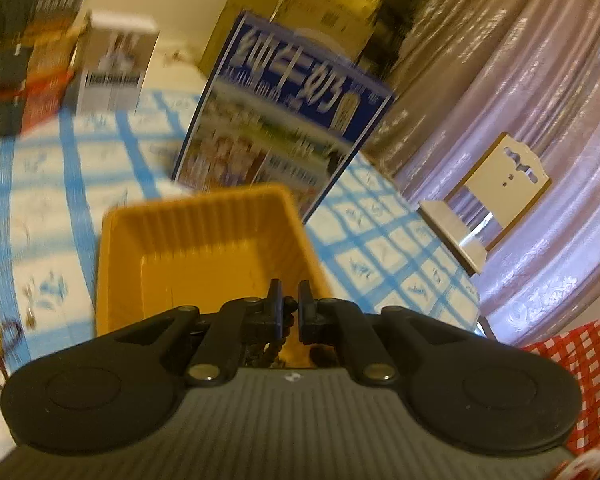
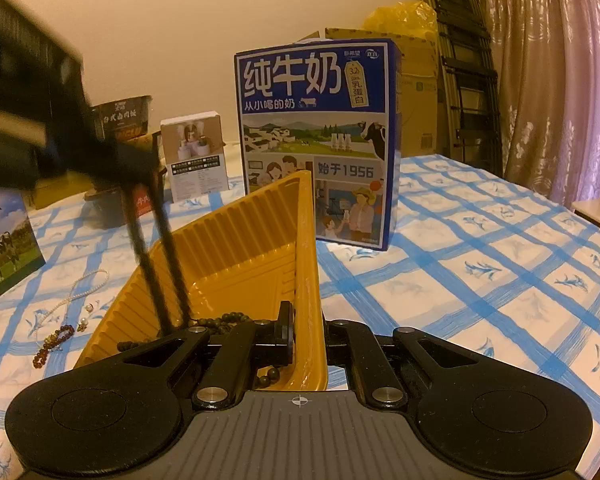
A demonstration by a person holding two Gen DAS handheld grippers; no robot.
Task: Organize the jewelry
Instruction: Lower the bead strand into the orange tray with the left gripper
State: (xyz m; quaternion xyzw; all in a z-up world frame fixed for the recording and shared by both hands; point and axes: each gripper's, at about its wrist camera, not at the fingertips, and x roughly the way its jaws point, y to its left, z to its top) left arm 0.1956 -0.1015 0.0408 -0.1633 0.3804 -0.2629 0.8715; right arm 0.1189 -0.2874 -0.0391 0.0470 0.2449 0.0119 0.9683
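Note:
A yellow ribbed plastic tray [image 2: 240, 240] sits on the blue-checked tablecloth; it also shows in the left wrist view [image 1: 204, 248]. My right gripper [image 2: 306, 330] is shut on the tray's right wall. My left gripper [image 1: 290, 310] is shut on a dark bead necklace [image 1: 274, 346] and holds it above the tray. In the right wrist view the left gripper [image 2: 112, 156] is blurred at upper left, and the necklace [image 2: 160, 264] hangs from it in two strands down into the tray, where its beads [image 2: 228, 318] lie. A pearl necklace [image 2: 80, 292], small earrings [image 2: 85, 320] and an amber bead bracelet [image 2: 52, 344] lie left of the tray.
A blue milk carton box [image 2: 316, 140] stands just behind the tray. A small white box [image 2: 194, 156], a dark noodle bowl [image 2: 122, 118] and another milk box [image 2: 4, 248] stand at the left. A wooden chair [image 1: 488, 200] and curtains [image 2: 548, 80] are off the table's right edge.

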